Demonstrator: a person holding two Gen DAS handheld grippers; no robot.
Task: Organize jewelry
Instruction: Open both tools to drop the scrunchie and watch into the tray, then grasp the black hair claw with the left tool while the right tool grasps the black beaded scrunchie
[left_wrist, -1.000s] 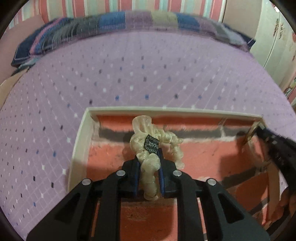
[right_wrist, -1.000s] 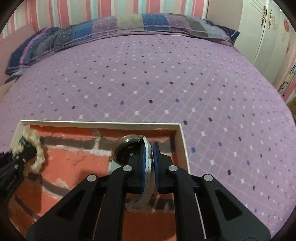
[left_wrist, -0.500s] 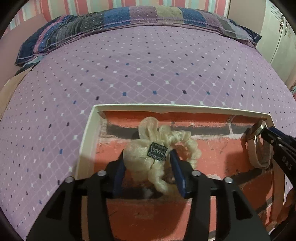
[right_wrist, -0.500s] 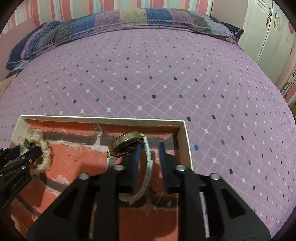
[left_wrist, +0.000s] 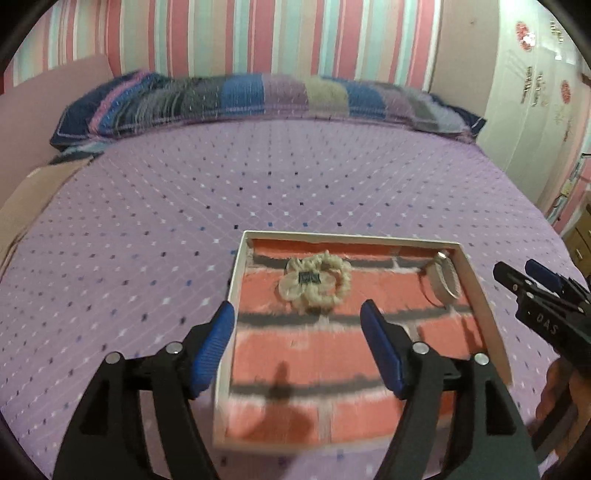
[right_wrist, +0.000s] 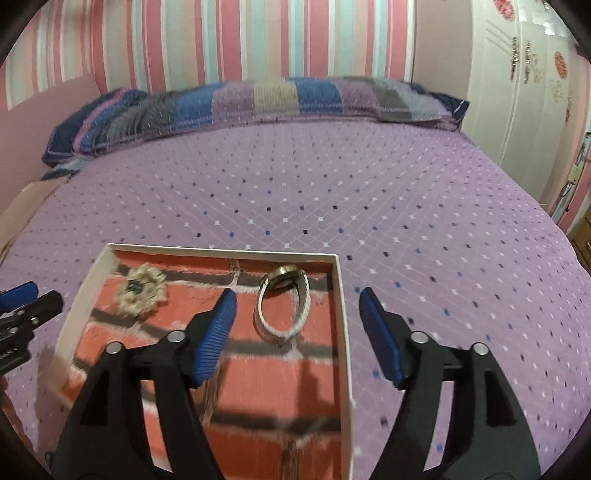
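Observation:
A shallow white-rimmed box (left_wrist: 236, 269) (right_wrist: 341, 295) with a red brick-pattern floor lies on the purple bedspread. A cream scrunchie (left_wrist: 317, 282) (right_wrist: 142, 290) with a small dark tag rests at its far left. A wristwatch (left_wrist: 445, 278) (right_wrist: 284, 302) with a pale strap lies at its far right. My left gripper (left_wrist: 297, 319) hangs above and short of the scrunchie, its jaws opening with nothing between them. My right gripper (right_wrist: 297, 308) hovers over the watch end, its jaws opening too, the watch lying free below. Each gripper shows at the edge of the other's view.
The bedspread (left_wrist: 258, 184) stretches far beyond the box to a long patchwork pillow (left_wrist: 258, 99) under a striped wall. A white wardrobe (right_wrist: 524, 92) stands at the right. A person's hand (left_wrist: 557, 398) holds the right gripper at the lower right.
Both grippers let go, the left of the scrunchie and the right of the watch strap, opened wide, and drew up and back from the box. Scrunchie and watch now lie loose inside.

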